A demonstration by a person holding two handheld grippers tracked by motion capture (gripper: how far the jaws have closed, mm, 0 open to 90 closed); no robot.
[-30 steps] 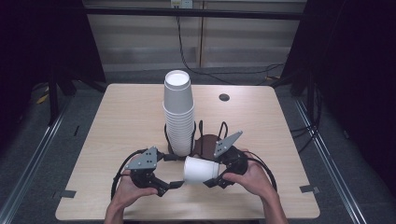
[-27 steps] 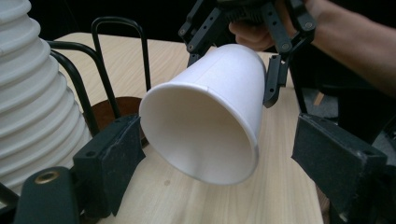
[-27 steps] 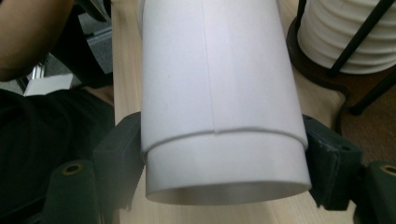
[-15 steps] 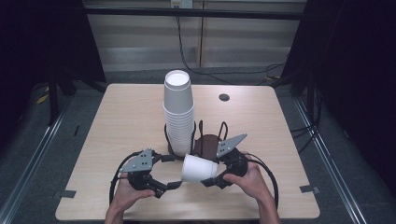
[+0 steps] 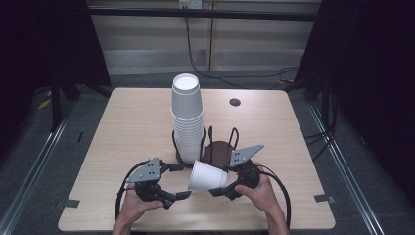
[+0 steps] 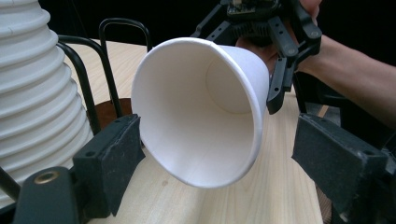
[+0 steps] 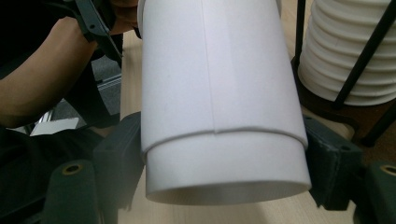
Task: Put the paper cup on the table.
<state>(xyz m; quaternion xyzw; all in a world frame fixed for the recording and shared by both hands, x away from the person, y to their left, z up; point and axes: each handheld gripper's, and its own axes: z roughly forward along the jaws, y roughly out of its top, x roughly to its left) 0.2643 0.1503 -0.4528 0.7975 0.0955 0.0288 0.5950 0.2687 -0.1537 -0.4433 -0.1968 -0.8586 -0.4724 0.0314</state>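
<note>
A white paper cup lies on its side above the table's front. My right gripper is shut on it near the base, a pad pressing each side. The cup's mouth faces my left gripper, which is open. The rim sits between its jaws; the left pad is right beside the rim and the other pad stands apart. Behind the grippers a tall stack of upside-down white cups stands in a black wire holder with a brown base.
The light wooden table has a small dark round spot at its back right. The cup stack and holder wires are close behind the held cup. A person's forearm crosses the right gripper view.
</note>
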